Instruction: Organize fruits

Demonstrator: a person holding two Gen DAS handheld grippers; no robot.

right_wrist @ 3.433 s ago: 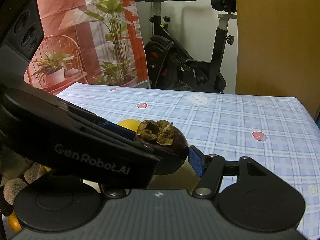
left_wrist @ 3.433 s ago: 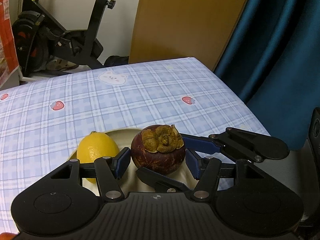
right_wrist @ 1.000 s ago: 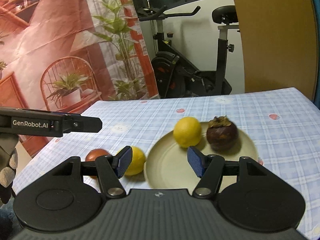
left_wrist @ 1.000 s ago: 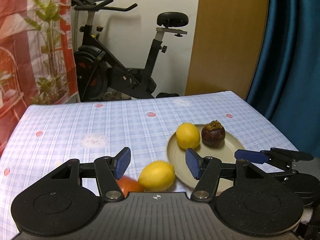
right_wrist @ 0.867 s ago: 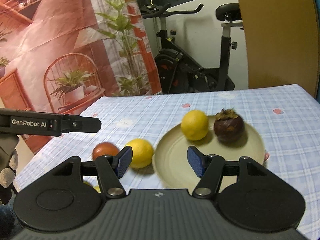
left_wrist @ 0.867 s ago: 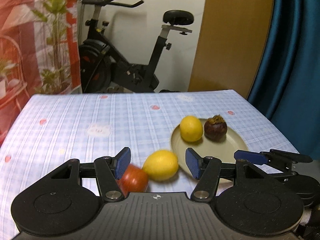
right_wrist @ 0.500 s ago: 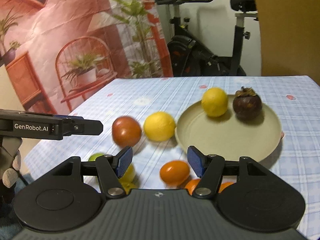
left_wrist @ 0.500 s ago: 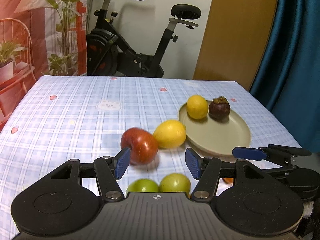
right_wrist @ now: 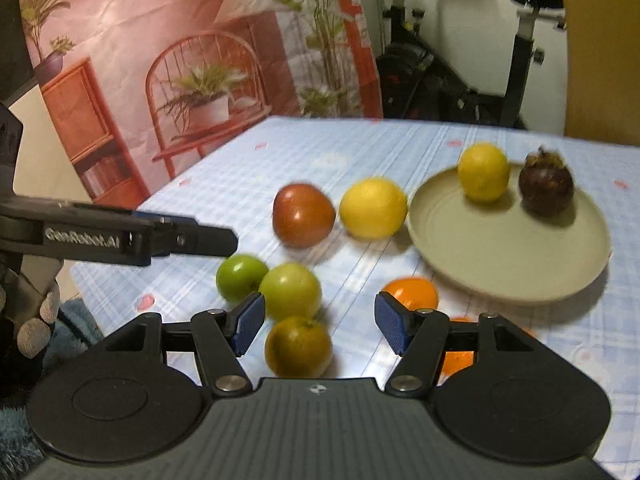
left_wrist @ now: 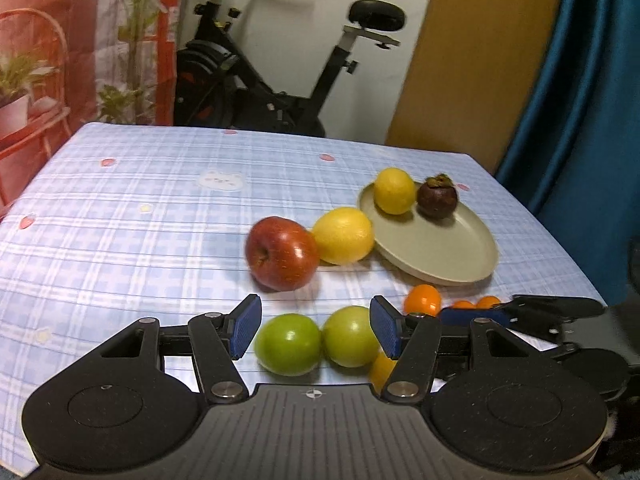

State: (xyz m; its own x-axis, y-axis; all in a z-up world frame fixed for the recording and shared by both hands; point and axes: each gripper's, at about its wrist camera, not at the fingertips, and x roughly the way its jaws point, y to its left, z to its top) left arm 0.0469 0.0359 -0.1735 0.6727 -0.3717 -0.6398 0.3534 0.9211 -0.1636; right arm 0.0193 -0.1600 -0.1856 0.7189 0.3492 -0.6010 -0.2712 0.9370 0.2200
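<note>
- On the counter [left_wrist: 120, 216], which a blue checked cloth covers, a beige plate [left_wrist: 440, 256] lies near the right edge.
- Two fruits sit on the far part of the plate: a small lemon [left_wrist: 394, 191] and, just beside it on the right, a dark mangosteen [left_wrist: 437, 200].
- Just outside the left rim of the plate lies a bigger lemon [left_wrist: 344, 235]; it seems to touch the rim, but I cannot tell surely.
- A red apple [left_wrist: 282, 258] lies against this lemon on its left side.
- Closer to the near edge, two green fruits [left_wrist: 316, 342] lie side by side and touch each other.
- Near them, toward the near edge, there is a greenish orange [right_wrist: 298, 347].
- Some small orange fruits [right_wrist: 412, 293] lie between the green fruits and the near rim of the plate; some of them are partly hidden behind the right claw.
- The left claw [left_wrist: 316, 330] hangs over the two green fruits; its blue pads stand apart and press nothing.
- The right claw [right_wrist: 320, 322] is also spread and holds nothing; the greenish orange shows between its fingers, but the pads are not on it.
- From the right wrist view, the left claw comes in from the left side, above the left edge of the counter.
</note>
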